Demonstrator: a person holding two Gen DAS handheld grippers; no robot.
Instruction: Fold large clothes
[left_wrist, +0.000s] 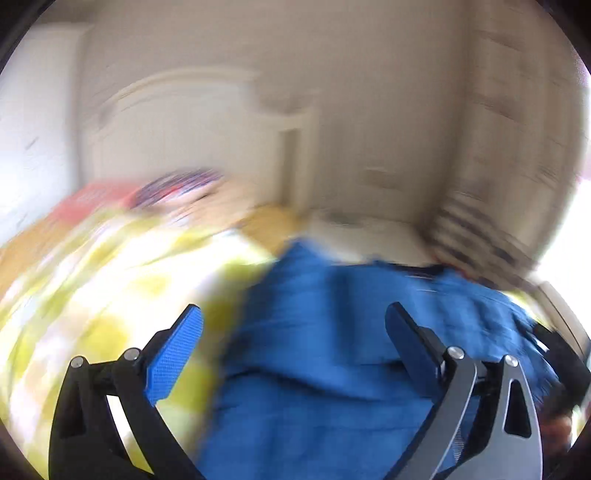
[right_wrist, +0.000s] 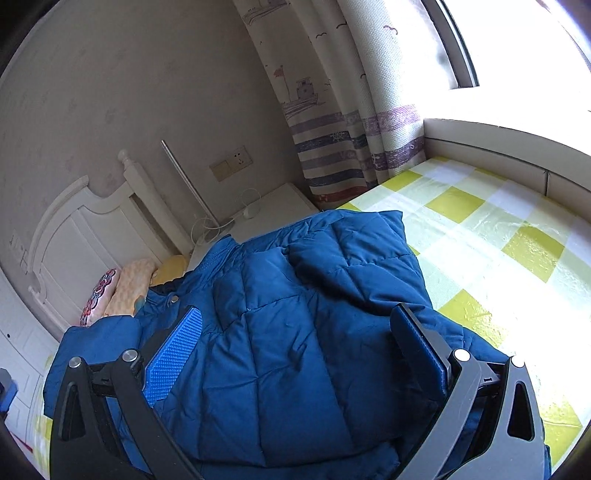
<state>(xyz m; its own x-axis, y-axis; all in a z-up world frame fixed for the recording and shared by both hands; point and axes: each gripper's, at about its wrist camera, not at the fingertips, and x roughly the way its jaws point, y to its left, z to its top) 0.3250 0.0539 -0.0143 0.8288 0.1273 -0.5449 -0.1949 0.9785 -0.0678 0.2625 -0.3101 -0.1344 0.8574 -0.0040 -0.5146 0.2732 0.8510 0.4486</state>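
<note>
Below the spread jaws of the right gripper (right_wrist: 295, 332), a blue quilted jacket (right_wrist: 295, 314) was seen lying on a bed covered with a yellow-and-white checked sheet (right_wrist: 498, 229). Nothing was held between the blue-padded fingers (right_wrist: 173, 354); the jaws were set wide apart, with the jacket's rumpled body filling the space between and beyond them. A part of the garment was seen folded over its upper portion, ahead of the right-hand finger. Beyond the left-hand finger, pillows (right_wrist: 122, 291) were seen against a white headboard (right_wrist: 74, 229), and farther ahead a white nightstand (right_wrist: 273, 206) and a striped curtain (right_wrist: 343, 155) were visible.

The left wrist view was heavily blurred. The left gripper (left_wrist: 293, 332) was likewise seen with jaws wide apart and nothing gripped. The jacket (left_wrist: 332, 332) lay between and ahead of those jaws, with the checked sheet (left_wrist: 92, 295) beside the left-hand finger. The headboard (left_wrist: 184, 129) was faintly made out beyond.
</note>
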